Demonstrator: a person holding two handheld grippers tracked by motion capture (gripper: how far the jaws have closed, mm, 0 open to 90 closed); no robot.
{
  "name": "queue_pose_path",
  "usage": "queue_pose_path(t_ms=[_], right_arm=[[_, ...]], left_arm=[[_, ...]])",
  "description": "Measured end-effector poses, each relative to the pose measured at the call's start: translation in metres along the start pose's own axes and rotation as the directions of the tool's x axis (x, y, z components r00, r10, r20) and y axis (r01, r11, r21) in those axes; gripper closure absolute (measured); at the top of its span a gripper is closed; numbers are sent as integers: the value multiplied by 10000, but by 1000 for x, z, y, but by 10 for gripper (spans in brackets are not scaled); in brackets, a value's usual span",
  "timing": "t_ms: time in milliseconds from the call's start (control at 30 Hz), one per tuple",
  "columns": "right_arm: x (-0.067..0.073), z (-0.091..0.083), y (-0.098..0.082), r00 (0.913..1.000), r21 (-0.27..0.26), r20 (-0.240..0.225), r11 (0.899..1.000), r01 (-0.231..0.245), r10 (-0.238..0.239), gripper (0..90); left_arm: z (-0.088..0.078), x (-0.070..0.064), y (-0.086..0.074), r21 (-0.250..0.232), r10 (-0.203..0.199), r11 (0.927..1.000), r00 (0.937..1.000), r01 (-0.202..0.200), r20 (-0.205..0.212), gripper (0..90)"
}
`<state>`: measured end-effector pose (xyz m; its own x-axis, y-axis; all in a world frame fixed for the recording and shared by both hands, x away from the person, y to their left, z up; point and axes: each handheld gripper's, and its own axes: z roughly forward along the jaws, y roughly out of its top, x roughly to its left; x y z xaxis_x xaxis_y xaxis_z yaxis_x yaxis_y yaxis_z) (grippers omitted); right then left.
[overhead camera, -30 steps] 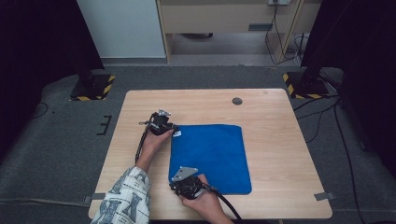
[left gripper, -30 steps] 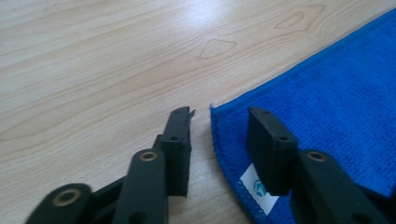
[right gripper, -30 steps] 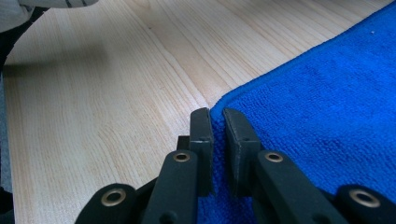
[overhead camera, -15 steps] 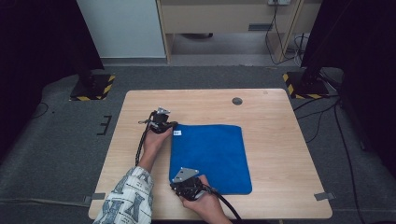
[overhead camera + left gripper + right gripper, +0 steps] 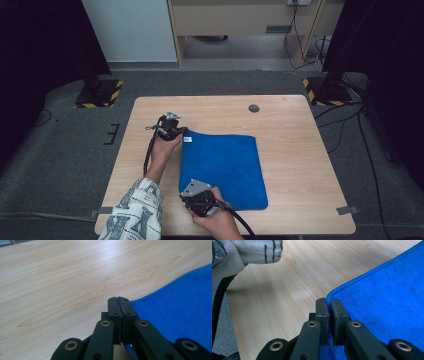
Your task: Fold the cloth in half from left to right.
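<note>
We see a blue microfibre cloth [image 5: 222, 169] lying flat on the wooden surface [image 5: 300, 150], left of its middle. Our left gripper [image 5: 176, 134] sits at the cloth's far left corner, its jaws having just closed and now pinching that corner's edge. Our right gripper [image 5: 196, 196] is at the near left corner, jaws pressed together on the cloth's hem there. A patterned sleeve [image 5: 132, 212] shows at the near edge.

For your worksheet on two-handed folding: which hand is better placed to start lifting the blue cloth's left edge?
Neither alone; both are ready. The left gripper is shut on the far-left corner of the blue cloth, and the right gripper is shut on the near-left corner, so lifting together seems best.
</note>
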<state>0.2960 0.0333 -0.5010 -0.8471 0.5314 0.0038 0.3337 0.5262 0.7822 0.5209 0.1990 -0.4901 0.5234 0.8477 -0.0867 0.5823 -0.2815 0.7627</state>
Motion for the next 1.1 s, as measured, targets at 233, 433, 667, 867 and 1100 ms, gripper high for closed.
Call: queue_pose_path(t_ms=[233,433,667,867,1100], right_arm=[[5,-3,11,9999,-251,117,9997,48,-45,862],[15,1,17,9999,-431,146,9991,38,-31,865],[26,8,28,9994,-805,-131,9962,-320,310,857],[18,5,21,9989,-801,-101,9957,-464,457,860],[-3,-18,2,9942,-1142,26,9878,-1061,1071,865]], left_arm=[[-10,3,9,-177,32,9998,10000,-33,-34,887],[-18,7,8,-85,67,9999,9999,-68,-87,887],[-32,19,5,-55,42,10000,9995,-43,-309,887],[-20,12,5,126,-142,9998,9995,146,-288,887],[2,-15,15,54,17,10000,9999,-17,-102,886]])
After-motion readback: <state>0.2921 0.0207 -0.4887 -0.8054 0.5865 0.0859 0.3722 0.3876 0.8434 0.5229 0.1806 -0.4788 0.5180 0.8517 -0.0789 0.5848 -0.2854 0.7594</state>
